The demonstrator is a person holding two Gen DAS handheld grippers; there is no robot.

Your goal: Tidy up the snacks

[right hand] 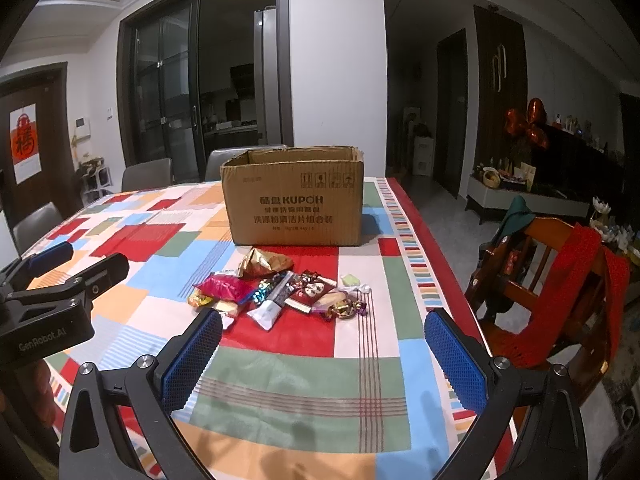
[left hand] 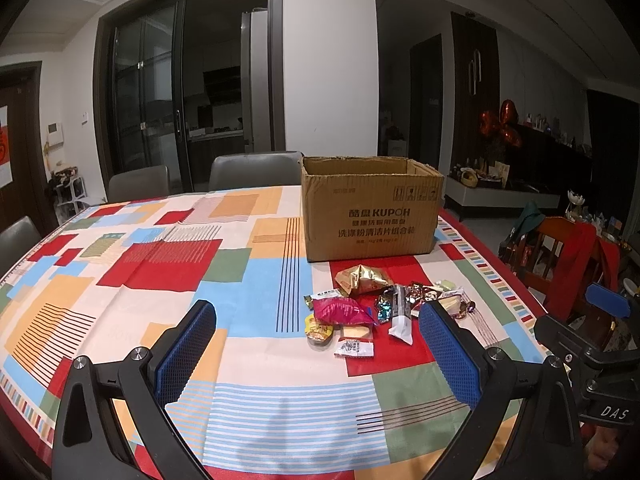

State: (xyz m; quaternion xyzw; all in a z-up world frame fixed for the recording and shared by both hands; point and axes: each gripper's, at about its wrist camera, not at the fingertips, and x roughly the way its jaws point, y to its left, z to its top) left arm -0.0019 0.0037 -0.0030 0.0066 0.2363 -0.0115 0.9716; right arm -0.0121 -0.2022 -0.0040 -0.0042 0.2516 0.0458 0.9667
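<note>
Both grippers hovered above the near part of the table, over the patchwork tablecloth [left hand: 168,264], each with jaws wide apart and nothing between the blue pads. Left gripper [left hand: 316,344] sat left of the snacks; its right finger overlapped the right end of the pile in the left wrist view. Right gripper [right hand: 324,344] was centred just short of the pile, near the table's right edge.

Snack pile [right hand: 280,288] lay loose on a red patch of the cloth, directly in front of the cardboard box [right hand: 296,208]. Gold foil packet [right hand: 264,262] was nearest the box; magenta packet [right hand: 226,286] at the left of the pile; white stick packet [right hand: 268,310] pointing toward the grippers; small wrapped candies [right hand: 348,308] at the right end. Several pieces overlapped.

Box stood upright, top open, its inside not visible from either view. Grey chairs [left hand: 256,170] behind the table; wooden chair [right hand: 560,280] with red cloth draped over it at the right
</note>
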